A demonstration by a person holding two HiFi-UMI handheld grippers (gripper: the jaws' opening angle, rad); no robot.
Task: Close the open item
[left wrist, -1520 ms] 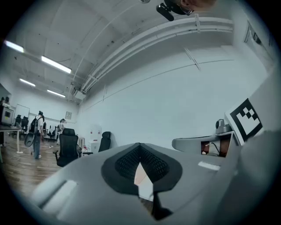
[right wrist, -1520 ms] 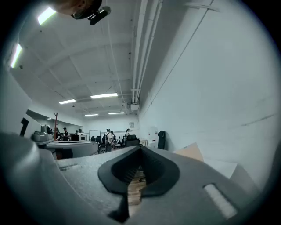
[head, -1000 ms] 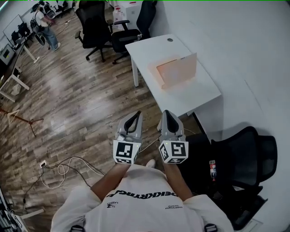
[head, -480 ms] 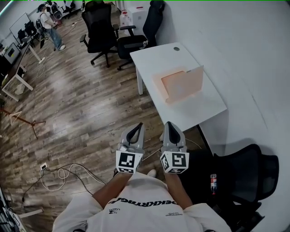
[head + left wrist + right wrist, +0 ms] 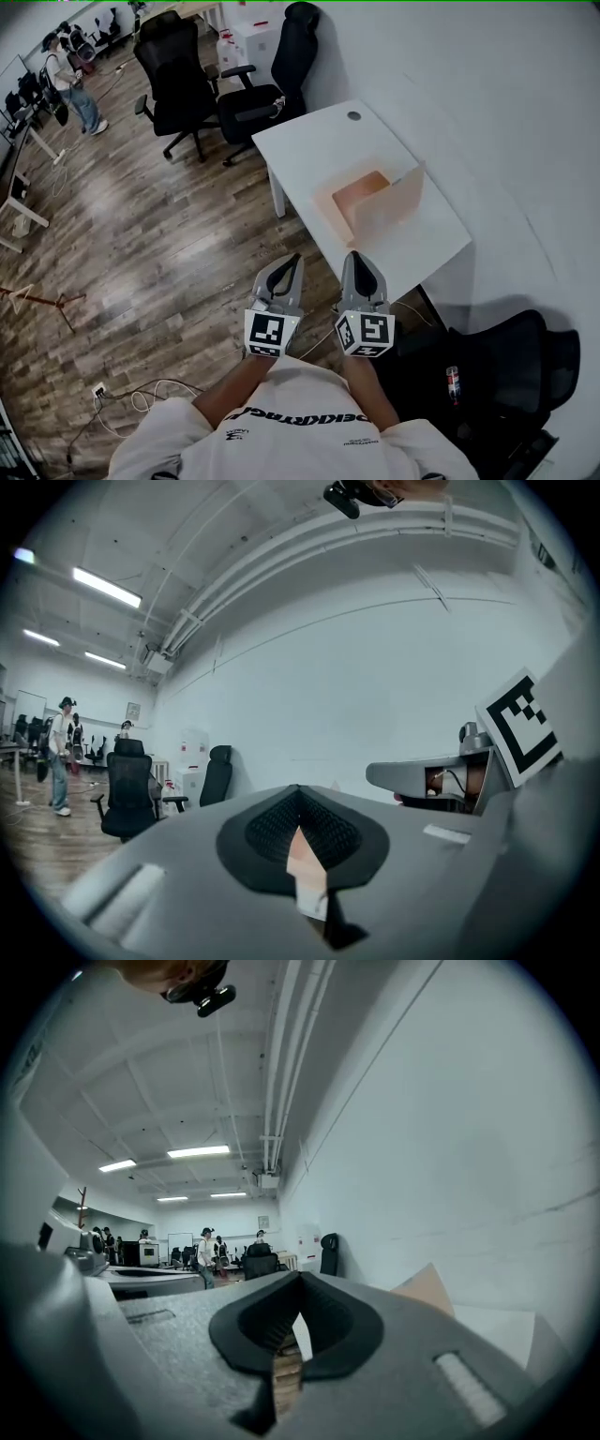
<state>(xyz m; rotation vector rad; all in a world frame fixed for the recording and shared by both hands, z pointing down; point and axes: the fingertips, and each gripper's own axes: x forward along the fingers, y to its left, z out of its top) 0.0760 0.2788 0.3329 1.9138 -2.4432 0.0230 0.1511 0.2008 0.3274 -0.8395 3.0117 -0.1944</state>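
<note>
Left tool (image 5: 294, 260) and right tool (image 5: 354, 256) are held pressed together, empty; what looks like a peach box (image 5: 359, 193) could be shoved across the table (image 5: 309, 141) if its lid (image 5: 398, 202) is struck.

Wood-plank floor (image 5: 169, 244). Plain white wall (image 5: 487, 94) at right, white desk (image 5: 309, 141) against it. Black office chairs (image 5: 173, 75) beyond. Loose cables (image 5: 131, 398) on floor. Ceiling strip lights (image 5: 197, 1152) lit.

Cameras above and behind left claw (image 5: 294, 259) and right claw (image 5: 355, 255)
Head view is looking steeply down; claw views are facing level, sharing the white wall (image 5: 375, 667) ahead.
</note>
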